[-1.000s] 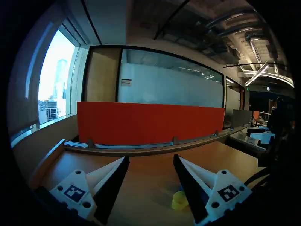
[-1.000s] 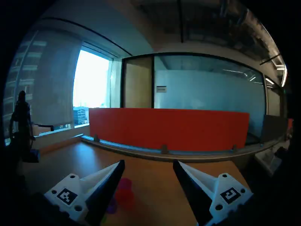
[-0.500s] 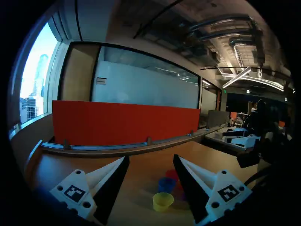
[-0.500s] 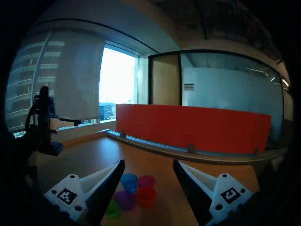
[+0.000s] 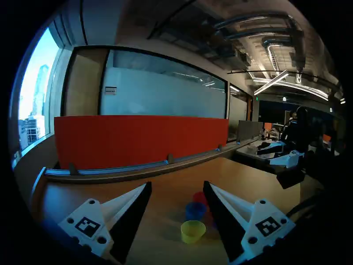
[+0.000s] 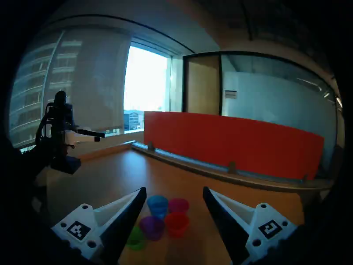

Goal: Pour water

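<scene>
Task's things = a huddle of little open-topped cups, all upright on the light-brown wooden desk top (image 6: 110, 176). In the right gripper view: small blue plastic cup (image 6: 157, 205) & small magenta plastic cup (image 6: 178, 205) at the back, small purple plastic cup (image 6: 152, 227) & small red plastic cup (image 6: 176, 223) in front, small green plastic cup (image 6: 135, 239) low-left, partly behind a finger. All are touching or just beside each other. Can't tell if any holds water. The right gripper (image 6: 174, 190) has its white tapered fingers spread wide w/ nothing held; the huddle lies straight ahead & below, centred in the gap. The left gripper (image 5: 176, 185) is likewise wide & empty; a small yellow plastic cup (image 5: 193, 231) sits ahead-below, a bit right of its centre line. Cup axes are vertical, so prob. a level side-on grasp. The right looks better lined up on the group, the left on the yellow. Long orange-red partition panel (image 6: 238, 141) stands well behind.
</scene>
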Demonstrator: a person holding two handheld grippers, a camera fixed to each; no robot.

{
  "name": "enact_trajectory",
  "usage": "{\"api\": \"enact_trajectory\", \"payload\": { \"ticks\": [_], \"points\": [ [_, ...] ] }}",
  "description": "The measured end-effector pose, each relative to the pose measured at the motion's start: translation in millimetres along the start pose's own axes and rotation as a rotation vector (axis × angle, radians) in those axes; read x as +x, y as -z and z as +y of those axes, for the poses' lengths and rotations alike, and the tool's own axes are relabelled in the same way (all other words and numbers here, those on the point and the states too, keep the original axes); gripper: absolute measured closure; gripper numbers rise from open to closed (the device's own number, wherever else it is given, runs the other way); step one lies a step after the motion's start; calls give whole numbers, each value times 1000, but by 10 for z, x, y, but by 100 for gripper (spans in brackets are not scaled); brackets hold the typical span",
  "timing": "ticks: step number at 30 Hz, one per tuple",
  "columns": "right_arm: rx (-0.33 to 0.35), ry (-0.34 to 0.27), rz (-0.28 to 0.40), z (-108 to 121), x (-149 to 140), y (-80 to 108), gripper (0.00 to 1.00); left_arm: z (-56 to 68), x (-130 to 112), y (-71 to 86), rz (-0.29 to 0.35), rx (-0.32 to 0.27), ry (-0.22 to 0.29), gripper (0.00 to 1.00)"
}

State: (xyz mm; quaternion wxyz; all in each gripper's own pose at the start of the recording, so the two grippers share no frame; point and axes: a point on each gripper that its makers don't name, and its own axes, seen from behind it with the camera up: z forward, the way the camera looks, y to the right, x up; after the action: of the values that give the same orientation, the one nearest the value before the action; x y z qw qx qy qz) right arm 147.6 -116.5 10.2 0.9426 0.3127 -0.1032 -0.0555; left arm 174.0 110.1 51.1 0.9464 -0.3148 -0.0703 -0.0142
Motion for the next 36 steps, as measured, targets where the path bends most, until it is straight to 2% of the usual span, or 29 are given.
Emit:
{"api": "enact_trajectory", "payload": {
  "ticks": [6,14,20,27,36],
  "points": [
    [34,36,-68,-70,-151,19,1,0,-70,-43,-35,-31,-23,14],
    [66,61,-111,-140,-237,48,1,-18,-142,-88,-78,-73,-48,14],
    [75,74,-128,-156,-321,44,1,-49,-186,-116,-92,-78,-51,14],
    [93,61,-154,-210,-459,13,1,-91,-245,-140,-104,-78,-58,14],
    [112,74,-195,-255,-708,-30,1,-75,-322,-197,-115,-93,-91,14]
  ]
}}
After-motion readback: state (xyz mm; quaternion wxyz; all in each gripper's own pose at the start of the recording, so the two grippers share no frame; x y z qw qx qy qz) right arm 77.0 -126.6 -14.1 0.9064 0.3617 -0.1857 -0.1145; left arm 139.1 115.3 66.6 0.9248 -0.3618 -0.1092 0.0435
